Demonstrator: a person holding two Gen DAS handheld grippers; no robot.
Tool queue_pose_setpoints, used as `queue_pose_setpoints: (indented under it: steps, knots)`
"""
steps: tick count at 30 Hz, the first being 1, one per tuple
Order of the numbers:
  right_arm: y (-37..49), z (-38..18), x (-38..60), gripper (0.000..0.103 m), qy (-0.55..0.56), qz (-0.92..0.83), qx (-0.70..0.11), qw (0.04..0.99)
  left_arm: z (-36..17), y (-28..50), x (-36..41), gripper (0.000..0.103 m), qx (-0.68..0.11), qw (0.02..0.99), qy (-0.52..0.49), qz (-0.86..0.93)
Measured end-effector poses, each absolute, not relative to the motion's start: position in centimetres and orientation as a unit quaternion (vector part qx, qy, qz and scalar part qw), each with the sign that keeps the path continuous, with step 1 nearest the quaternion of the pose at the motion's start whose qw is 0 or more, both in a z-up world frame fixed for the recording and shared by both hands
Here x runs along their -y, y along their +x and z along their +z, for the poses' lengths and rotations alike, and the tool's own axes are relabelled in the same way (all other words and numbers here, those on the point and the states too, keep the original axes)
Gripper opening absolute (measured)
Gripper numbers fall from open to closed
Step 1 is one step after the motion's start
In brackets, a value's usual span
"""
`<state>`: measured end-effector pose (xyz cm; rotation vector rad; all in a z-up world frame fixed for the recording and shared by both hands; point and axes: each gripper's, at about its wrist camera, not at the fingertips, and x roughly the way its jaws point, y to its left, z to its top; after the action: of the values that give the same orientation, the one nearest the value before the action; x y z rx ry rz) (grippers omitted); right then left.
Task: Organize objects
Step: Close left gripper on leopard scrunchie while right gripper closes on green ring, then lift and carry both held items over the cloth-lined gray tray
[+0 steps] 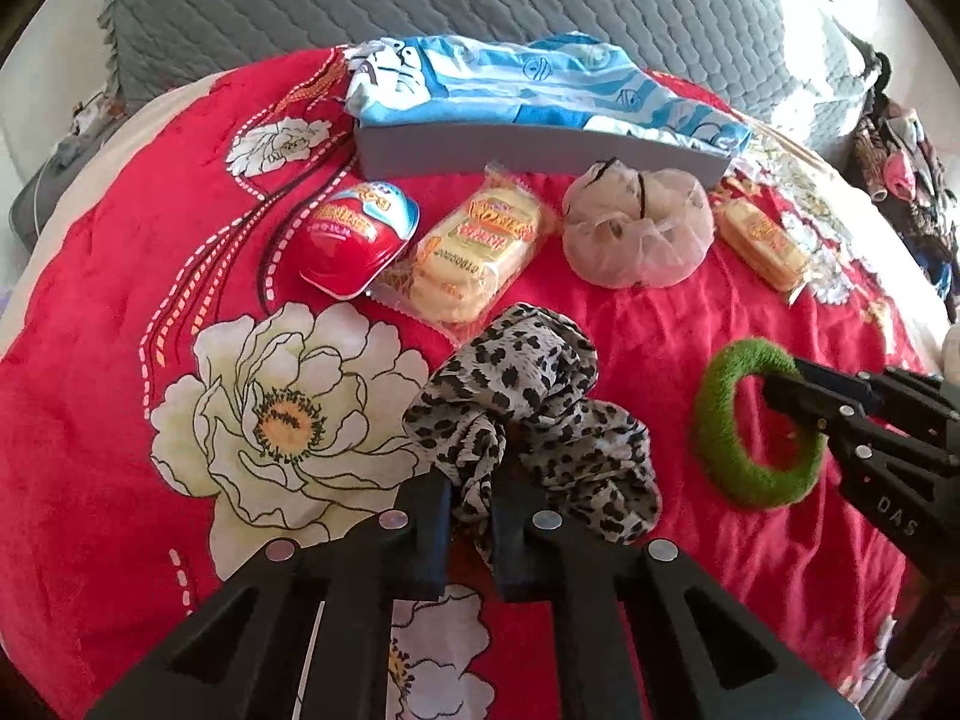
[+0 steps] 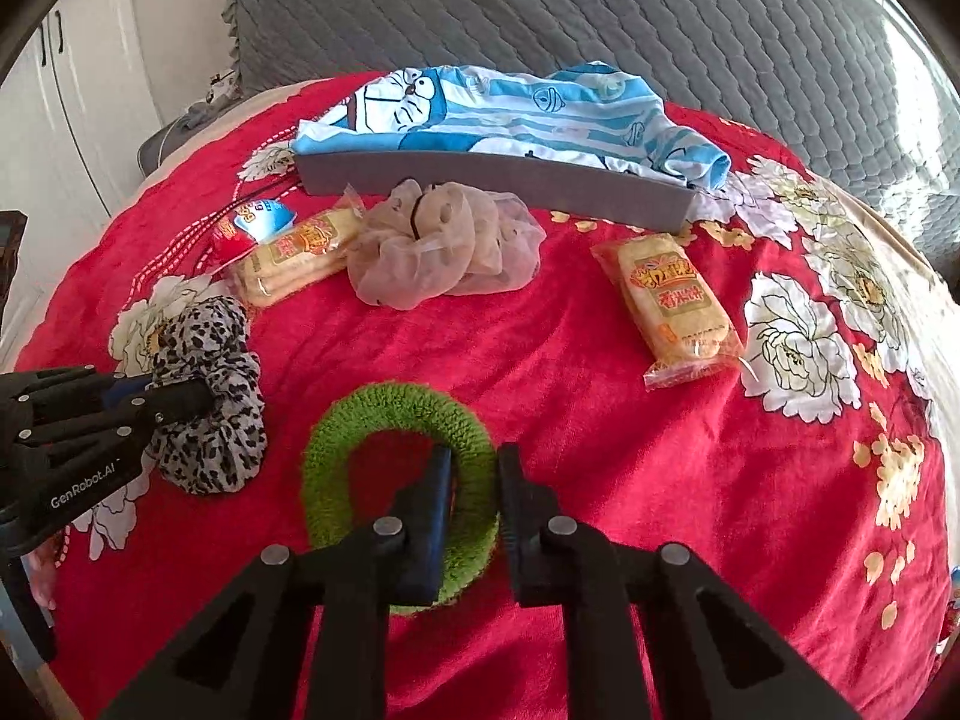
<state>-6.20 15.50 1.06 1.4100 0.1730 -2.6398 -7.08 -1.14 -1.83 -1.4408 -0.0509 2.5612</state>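
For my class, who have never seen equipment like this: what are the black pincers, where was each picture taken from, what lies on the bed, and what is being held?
A person holds two hand-held grippers; each carries a camera looking along its fingers. The left gripper pinches a leopard-print scrunchie. The right gripper grips the ring of a green scrunchie. On the red blanket lie two biscuit packs, a beige scrunchie, a red cup and a grey box under blue clothing.

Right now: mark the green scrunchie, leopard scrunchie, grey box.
green scrunchie point(image 2: 336, 420), right wrist view, upper-left of ring.
leopard scrunchie point(image 1: 528, 384), left wrist view, middle folds.
grey box point(image 2: 498, 180), right wrist view, front wall.
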Motion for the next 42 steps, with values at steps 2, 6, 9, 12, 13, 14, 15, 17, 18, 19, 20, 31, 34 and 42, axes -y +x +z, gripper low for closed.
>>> queue_pose_setpoints:
  steps: [2,6,9,12,13,14,15,17,18,19,20,31,34,42]
  knots:
    - [-6.1,1.3,-15.5,0.015,0.467,-0.879,-0.055,0.073,-1.3,-7.0,1.2,0.009,0.022,0.106,-0.484,0.868]
    - [-5.8,1.9,-15.5,0.015,0.464,-0.881,-0.05,0.078,-0.2,-6.7,0.7,0.009,0.017,0.12,-0.476,0.871]
    - [-5.6,2.3,-15.5,0.015,0.461,-0.883,-0.047,0.08,0.4,-6.5,0.4,0.009,0.014,0.124,-0.474,0.872]
    - [-5.4,2.8,-15.5,0.015,0.457,-0.884,-0.044,0.085,1.0,-6.4,0.1,0.009,0.009,0.125,-0.472,0.872]
    - [-5.4,2.9,-15.5,0.015,0.456,-0.885,-0.043,0.086,1.2,-6.3,0.0,0.009,0.008,0.124,-0.472,0.873]
    - [-5.3,3.2,-15.5,0.015,0.454,-0.886,-0.042,0.088,1.4,-6.2,0.0,0.009,0.006,0.121,-0.47,0.874]
    - [-5.2,3.4,-15.5,0.015,0.452,-0.886,-0.042,0.089,1.7,-6.2,-0.1,0.008,0.005,0.121,-0.47,0.875]
    - [-5.1,3.9,-15.5,0.015,0.448,-0.889,-0.04,0.091,2.2,-6.1,-0.2,0.009,0.002,0.118,-0.467,0.876]
    - [-5.0,4.2,-15.6,0.015,0.446,-0.889,-0.039,0.092,2.5,-6.0,-0.3,0.009,0.001,0.118,-0.465,0.877]
    - [-5.0,4.5,-15.6,0.015,0.444,-0.89,-0.037,0.093,2.8,-6.0,-0.4,0.009,-0.001,0.117,-0.463,0.879]
    - [-4.9,4.8,-15.6,0.015,0.442,-0.891,-0.037,0.094,3.1,-5.9,-0.4,0.009,-0.001,0.117,-0.462,0.879]
    - [-4.5,8.8,-15.6,0.015,0.424,-0.899,-0.044,0.102,7.1,-5.1,-1.0,0.008,-0.008,0.107,-0.442,0.891]
    - [-4.5,10.1,-15.5,0.015,0.417,-0.901,-0.046,0.107,8.2,-4.9,-1.2,0.008,-0.009,0.11,-0.432,0.895]
    - [-5.5,14.1,-15.5,0.015,0.401,-0.909,-0.037,0.11,12.0,-5.3,-1.8,0.008,-0.019,0.098,-0.416,0.904]
